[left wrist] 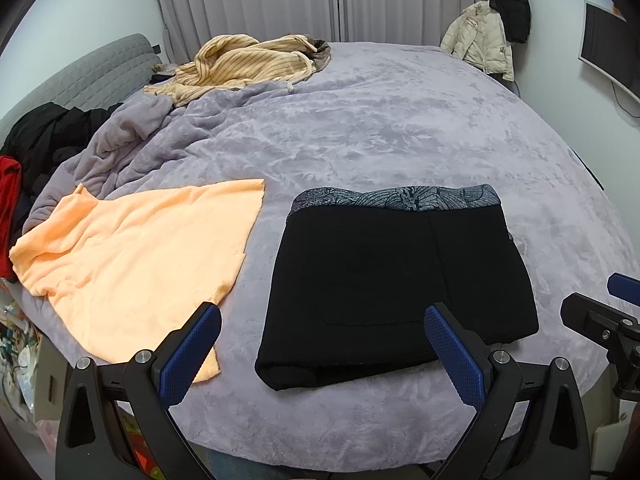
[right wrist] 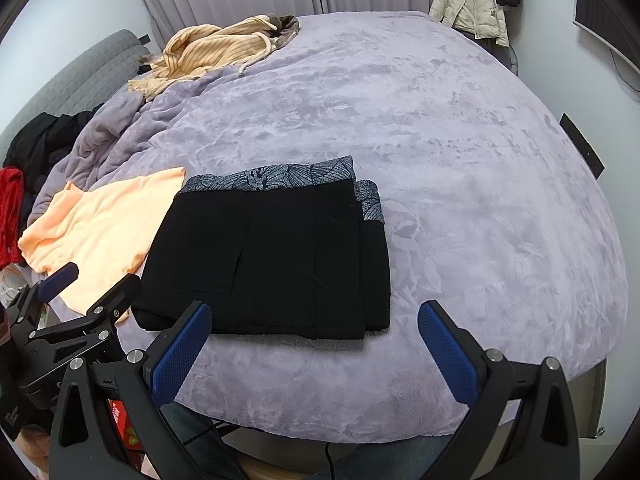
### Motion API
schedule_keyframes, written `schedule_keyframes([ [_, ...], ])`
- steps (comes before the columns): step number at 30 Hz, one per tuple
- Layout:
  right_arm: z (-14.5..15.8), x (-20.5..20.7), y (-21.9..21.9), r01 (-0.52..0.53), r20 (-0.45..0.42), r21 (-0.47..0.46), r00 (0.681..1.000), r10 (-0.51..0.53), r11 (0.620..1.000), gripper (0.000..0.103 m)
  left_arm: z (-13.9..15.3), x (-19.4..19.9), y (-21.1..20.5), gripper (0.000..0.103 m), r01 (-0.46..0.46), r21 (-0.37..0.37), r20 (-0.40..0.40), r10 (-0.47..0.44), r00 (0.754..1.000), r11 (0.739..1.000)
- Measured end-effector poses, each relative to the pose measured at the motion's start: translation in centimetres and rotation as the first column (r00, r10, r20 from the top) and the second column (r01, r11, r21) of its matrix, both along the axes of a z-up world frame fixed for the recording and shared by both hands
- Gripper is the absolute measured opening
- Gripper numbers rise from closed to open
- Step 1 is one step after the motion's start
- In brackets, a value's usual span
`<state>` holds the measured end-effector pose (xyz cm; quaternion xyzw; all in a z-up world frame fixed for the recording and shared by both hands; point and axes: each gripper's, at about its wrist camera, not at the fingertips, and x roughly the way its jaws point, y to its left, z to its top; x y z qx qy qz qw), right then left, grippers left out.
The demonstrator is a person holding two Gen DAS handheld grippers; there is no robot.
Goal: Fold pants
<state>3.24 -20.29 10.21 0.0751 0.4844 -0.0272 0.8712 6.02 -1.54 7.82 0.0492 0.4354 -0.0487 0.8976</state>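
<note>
Pants (left wrist: 396,280), black with a patterned grey waistband (left wrist: 396,198) at the far edge, lie folded into a flat rectangle near the front of the lilac bed cover (left wrist: 380,120). We hold the left gripper (left wrist: 322,346) and right gripper (right wrist: 314,344) wide open, empty, above the near edge. An orange towel (left wrist: 132,264) lies just left; a striped yellow garment (left wrist: 240,62) sits far left.
</note>
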Motion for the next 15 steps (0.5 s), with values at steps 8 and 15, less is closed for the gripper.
schedule_keyframes([
  [8,-0.23,0.3,0.47,0.001,-0.02,-0.008,1.0,-0.001,1.0,0.103,-0.51,0.16,0.36,0.102,0.009,-0.009,-0.012,-0.009,1.0,1.0],
  [15,-0.44,0.48,1.05,0.004,-0.035,-0.02,0.999,-0.005,1.0,0.103,-0.94,0.32,0.66,0.102,0.017,-0.016,-0.021,-0.018,1.0,1.0],
])
